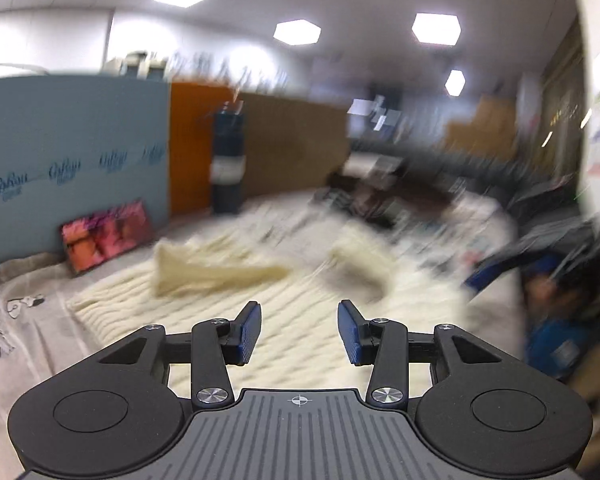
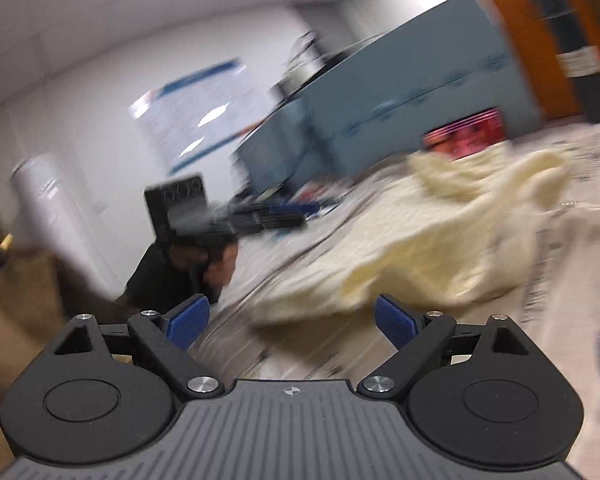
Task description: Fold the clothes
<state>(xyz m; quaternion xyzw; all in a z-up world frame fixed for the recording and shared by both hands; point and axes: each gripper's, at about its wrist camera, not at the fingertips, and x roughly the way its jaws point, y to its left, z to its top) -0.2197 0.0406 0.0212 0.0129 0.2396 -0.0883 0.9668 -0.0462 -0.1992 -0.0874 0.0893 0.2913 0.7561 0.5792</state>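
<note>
**A:** Where is the garment? Both views are smeared.

**B:** The cream ribbed knit sweater (image 1: 260, 300) lies spread on the pale printed bed sheet (image 1: 28, 360). In the left wrist view its two sleeves are folded in over the body, each a rumpled lump. The left gripper (image 1: 299, 330) hangs above the sweater's near part with its blue pads partly spread and nothing between them.

**A:** And the other hand?

**B:** The right gripper (image 2: 293, 320) has its jaws spread wide, also empty. From its side the sweater (image 2: 440, 248) looks bunched, with a loose edge just ahead of the pads.

**A:** What could spoil the fold from here?

**B:** I'd say three things. The knit is thick and floppy, so a pinch on the top layer alone would drag one ply and leave the rest behind. A grab made while the hands are sweeping this fast could catch the sheet under the hem and lift it too. And those sleeves sit loosely, so I judge that lifting the hem unevenly would tip them off the body and undo the fold.

**A:** Anything nearby to hit?

**B:** The pink-and-orange picture panel (image 1: 108, 236) leans against the light blue partition (image 1: 72, 152), well apart from the sweater.
</note>
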